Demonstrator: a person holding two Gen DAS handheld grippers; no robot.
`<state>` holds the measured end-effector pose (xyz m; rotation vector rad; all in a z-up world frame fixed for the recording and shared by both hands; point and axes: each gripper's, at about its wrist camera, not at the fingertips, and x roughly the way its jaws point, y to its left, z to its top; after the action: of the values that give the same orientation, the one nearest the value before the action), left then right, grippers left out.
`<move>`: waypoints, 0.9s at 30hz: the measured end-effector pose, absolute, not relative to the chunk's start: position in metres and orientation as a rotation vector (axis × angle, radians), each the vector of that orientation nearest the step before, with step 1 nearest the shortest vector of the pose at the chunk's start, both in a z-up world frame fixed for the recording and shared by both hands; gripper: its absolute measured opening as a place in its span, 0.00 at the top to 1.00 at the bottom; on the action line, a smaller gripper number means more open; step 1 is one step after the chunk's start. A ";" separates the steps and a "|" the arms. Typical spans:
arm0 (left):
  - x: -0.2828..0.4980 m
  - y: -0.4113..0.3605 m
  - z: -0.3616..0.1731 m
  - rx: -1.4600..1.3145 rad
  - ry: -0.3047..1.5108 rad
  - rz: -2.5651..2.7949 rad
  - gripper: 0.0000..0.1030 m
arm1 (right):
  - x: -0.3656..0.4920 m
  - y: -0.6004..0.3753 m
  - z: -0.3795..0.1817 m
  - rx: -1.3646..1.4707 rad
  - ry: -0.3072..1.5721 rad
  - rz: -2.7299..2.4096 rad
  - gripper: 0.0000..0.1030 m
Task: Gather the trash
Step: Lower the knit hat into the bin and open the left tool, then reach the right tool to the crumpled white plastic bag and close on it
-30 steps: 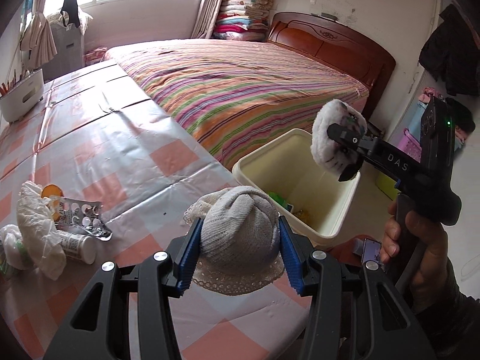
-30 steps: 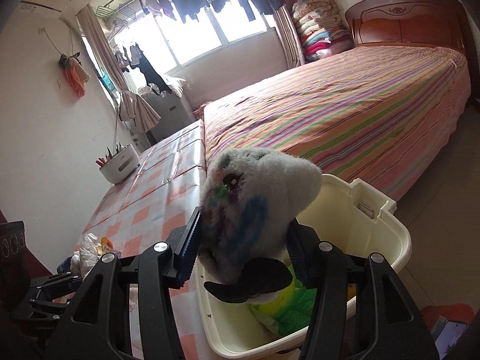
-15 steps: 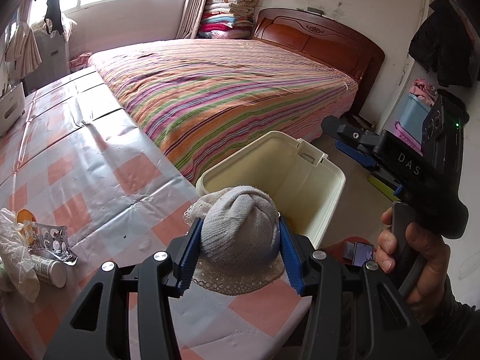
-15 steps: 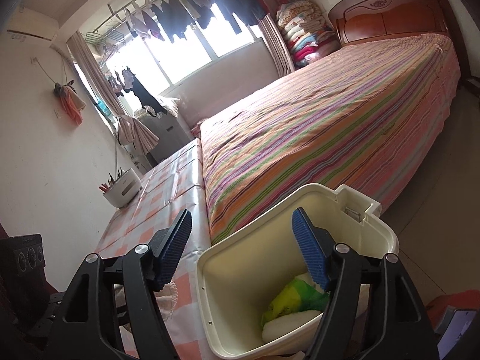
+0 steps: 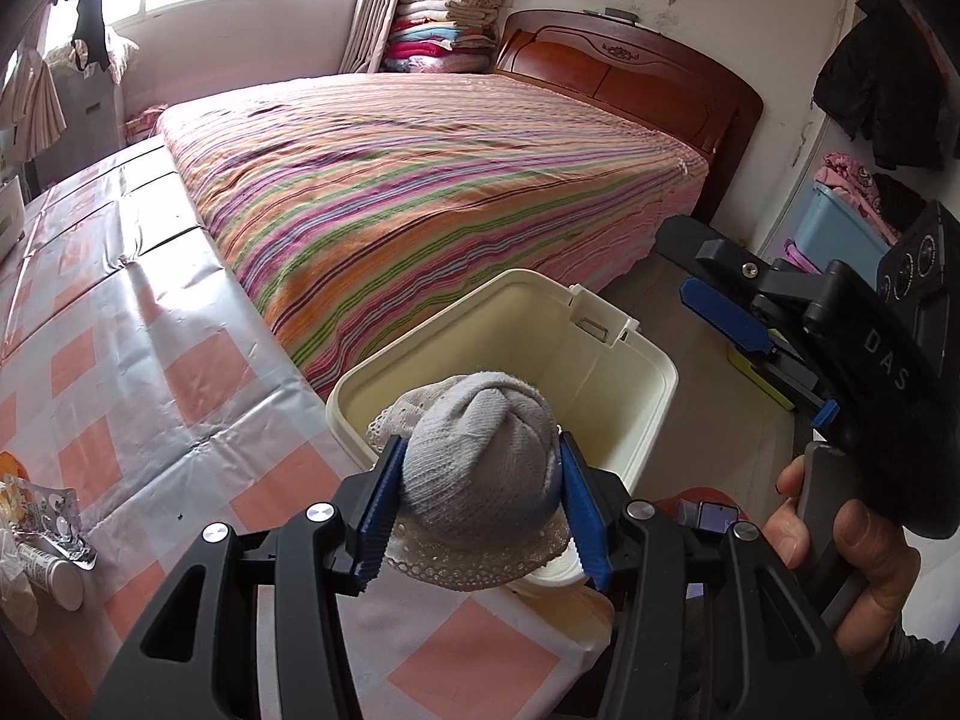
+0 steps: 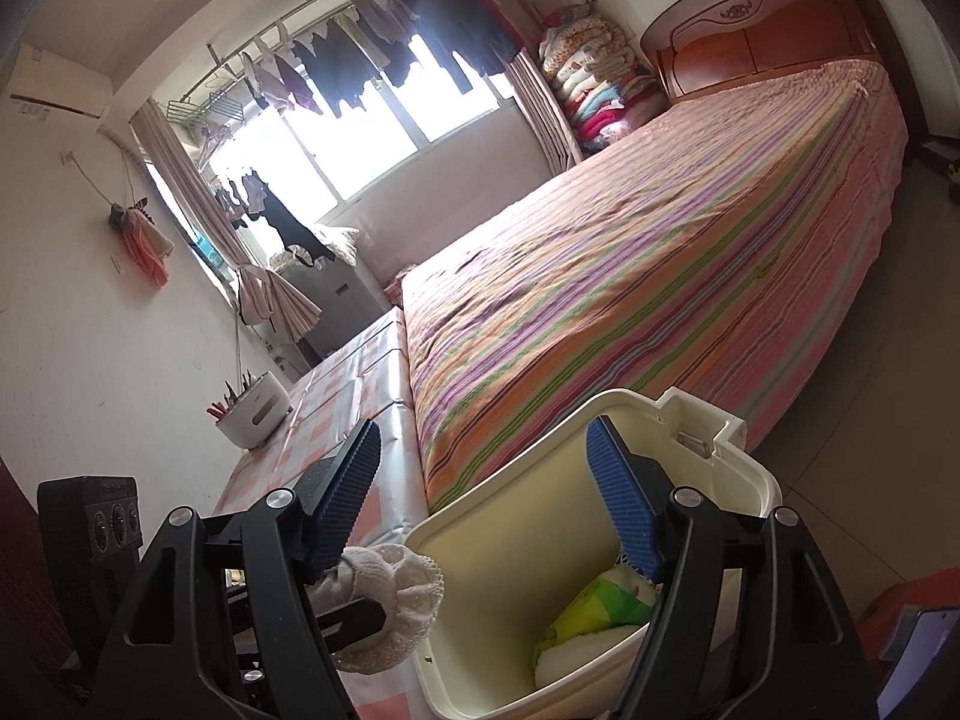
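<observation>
My left gripper [image 5: 477, 501] is shut on a balled white sock with a lace cuff [image 5: 474, 468] and holds it over the near rim of the cream trash bin [image 5: 651, 360]. The sock also shows in the right wrist view [image 6: 390, 600], beside the bin [image 6: 744, 480]. My right gripper [image 6: 486, 498] is open and empty above the bin; it shows in the left wrist view [image 5: 720, 306] to the right of the bin. Inside the bin lie a green-yellow wrapper [image 6: 600, 600] and a white item [image 6: 576, 654].
The bin stands at the corner of a table with a pink checked cloth [image 5: 120, 372]. More trash, a blister pack [image 5: 54, 516] and a small bottle [image 5: 51, 573], lies at the table's left edge. A striped bed [image 5: 450, 168] lies behind. A white holder [image 6: 255, 414] stands on the table's far end.
My right gripper opened and dropped the fluffy white toy into the bin, then drew back to the right. My left gripper carried the sock from the table to over the bin's rim.
</observation>
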<state>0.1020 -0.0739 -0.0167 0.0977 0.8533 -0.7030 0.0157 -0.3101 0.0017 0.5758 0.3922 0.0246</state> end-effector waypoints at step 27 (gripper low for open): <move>0.095 0.053 0.018 0.001 0.696 -0.428 0.28 | 0.041 -0.222 0.010 0.499 0.445 0.220 0.28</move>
<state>0.0952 0.0530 0.0177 0.0006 0.6962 -0.4275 0.0407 -0.2218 0.0104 0.4994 0.4446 0.2201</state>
